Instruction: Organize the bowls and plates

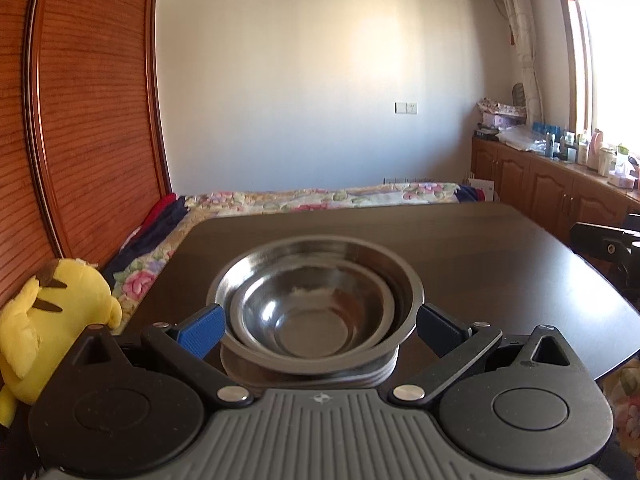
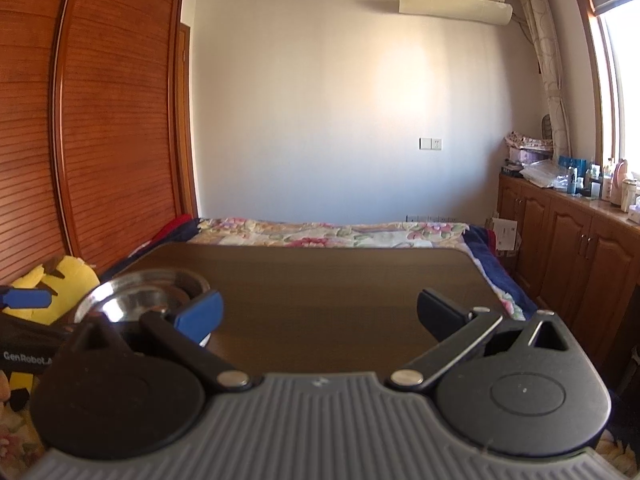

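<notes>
Facing left wrist: left hand-held gripper point(image 1: 320, 330) spread wide, blue ribbed pads either side of nested steel bowls point(image 1: 316, 308), not gripping.
Bowls: smaller one inside larger, round, shiny, on stacked plates point(image 1: 308, 376) at near edge of dark wood-grain worktop point(image 1: 500, 272).
Room: floral bed point(image 1: 320, 196), yellow plush toy point(image 1: 56, 320), slatted wardrobe.
Right wrist: right hand-held gripper point(image 2: 320, 316) apart, empty, over bare worktop point(image 2: 320, 288); bowls point(image 2: 140, 296) far left.
Writing: "GenRobot" on black casing point(image 2: 28, 348).
</notes>
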Action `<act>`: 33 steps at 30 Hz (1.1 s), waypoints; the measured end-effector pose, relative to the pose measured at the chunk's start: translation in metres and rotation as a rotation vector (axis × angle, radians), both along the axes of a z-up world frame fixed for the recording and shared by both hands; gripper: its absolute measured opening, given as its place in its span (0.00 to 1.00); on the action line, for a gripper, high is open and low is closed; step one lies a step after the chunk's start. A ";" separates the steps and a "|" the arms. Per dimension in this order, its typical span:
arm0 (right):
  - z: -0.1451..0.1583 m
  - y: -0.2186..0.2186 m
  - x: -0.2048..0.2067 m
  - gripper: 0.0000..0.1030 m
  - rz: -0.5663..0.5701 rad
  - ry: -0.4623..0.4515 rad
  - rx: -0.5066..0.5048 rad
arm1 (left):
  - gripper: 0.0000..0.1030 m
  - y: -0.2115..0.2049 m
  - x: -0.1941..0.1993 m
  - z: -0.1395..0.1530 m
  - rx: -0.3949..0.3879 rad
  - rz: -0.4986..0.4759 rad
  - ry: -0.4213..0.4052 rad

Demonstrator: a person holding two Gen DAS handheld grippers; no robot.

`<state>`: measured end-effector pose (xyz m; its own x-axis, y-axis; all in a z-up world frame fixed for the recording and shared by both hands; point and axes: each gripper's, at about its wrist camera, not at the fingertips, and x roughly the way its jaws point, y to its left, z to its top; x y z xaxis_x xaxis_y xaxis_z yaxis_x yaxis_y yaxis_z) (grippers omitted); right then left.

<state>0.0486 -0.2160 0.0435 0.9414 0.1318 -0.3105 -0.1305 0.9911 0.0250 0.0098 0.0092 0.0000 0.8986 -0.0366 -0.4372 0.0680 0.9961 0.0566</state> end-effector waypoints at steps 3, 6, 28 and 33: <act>-0.010 0.003 0.002 1.00 0.000 0.023 -0.007 | 1.00 0.002 0.001 -0.008 -0.004 0.006 0.019; -0.016 0.003 0.005 1.00 0.001 0.041 -0.010 | 1.00 0.004 0.003 -0.014 -0.009 0.014 0.031; -0.018 -0.005 0.009 1.00 -0.007 0.057 -0.004 | 1.00 0.003 0.002 -0.019 -0.001 0.016 0.040; -0.017 -0.006 0.009 1.00 -0.009 0.055 -0.003 | 1.00 0.003 0.002 -0.019 0.000 0.016 0.039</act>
<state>0.0579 -0.2225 0.0261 0.9240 0.1225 -0.3622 -0.1203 0.9923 0.0285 0.0123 0.0119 -0.0185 0.8813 -0.0228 -0.4720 0.0547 0.9971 0.0538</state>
